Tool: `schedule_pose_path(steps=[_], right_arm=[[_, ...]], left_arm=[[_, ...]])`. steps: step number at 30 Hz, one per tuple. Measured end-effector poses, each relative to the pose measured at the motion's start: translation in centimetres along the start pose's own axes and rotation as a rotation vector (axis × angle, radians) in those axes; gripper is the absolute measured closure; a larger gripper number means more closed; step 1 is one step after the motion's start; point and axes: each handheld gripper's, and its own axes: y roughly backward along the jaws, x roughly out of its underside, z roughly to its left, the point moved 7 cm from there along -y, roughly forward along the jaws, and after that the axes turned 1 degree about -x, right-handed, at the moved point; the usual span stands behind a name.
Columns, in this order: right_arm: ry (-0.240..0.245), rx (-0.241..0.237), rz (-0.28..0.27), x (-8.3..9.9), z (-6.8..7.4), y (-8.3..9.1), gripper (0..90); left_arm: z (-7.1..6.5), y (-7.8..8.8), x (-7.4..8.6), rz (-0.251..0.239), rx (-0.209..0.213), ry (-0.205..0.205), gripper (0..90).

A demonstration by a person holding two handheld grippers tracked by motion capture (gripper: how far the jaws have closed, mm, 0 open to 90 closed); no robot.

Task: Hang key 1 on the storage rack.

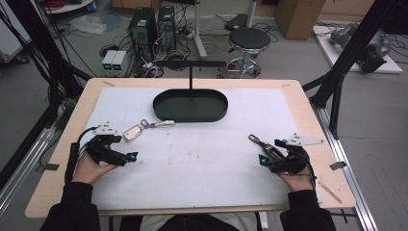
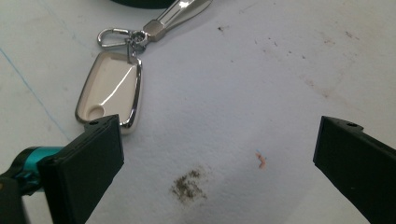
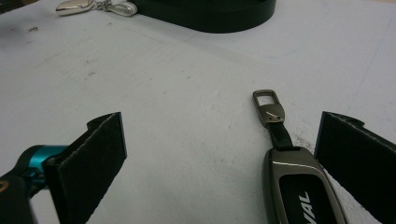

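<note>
A cream key fob (image 1: 133, 132) with a chrome rim and a silver strap (image 1: 161, 124) lies on the white mat, left of centre, near the black oval tray (image 1: 190, 106). My left gripper (image 1: 124, 148) is open just in front of it; in the left gripper view the cream fob (image 2: 109, 88) lies just beyond the left jaw of my left gripper (image 2: 219, 154). A dark key fob (image 1: 262, 144) with a metal clasp lies at the right. My right gripper (image 1: 270, 151) is open around its near end. In the right gripper view the dark fob (image 3: 299, 186) lies close inside the right jaw of my right gripper (image 3: 219, 154).
A white mat (image 1: 202, 159) covers most of the wooden table. A black T-shaped stand (image 1: 191, 65) rises behind the tray. A stool (image 1: 248, 43) and computer towers (image 1: 153, 29) stand on the floor beyond. The mat carries a dark smudge (image 2: 189, 184).
</note>
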Motion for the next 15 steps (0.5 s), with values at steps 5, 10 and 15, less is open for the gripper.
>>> schedule_pose_path(steps=[5,10,15], right_arm=[[0.003,0.002,-0.001,0.0,-0.1,0.0,1.5],[-0.001,0.005,-0.001,0.0,-0.1,0.1,1.4],[0.002,0.006,-0.006,0.0,-0.1,0.1,1.5]], left_arm=[[-0.1,-0.7,-1.3,0.013,0.014,-0.03,2.1],[0.0,-1.2,-2.1,0.048,0.022,-0.056,2.2],[0.1,-2.0,-3.1,0.08,0.029,-0.077,2.1]])
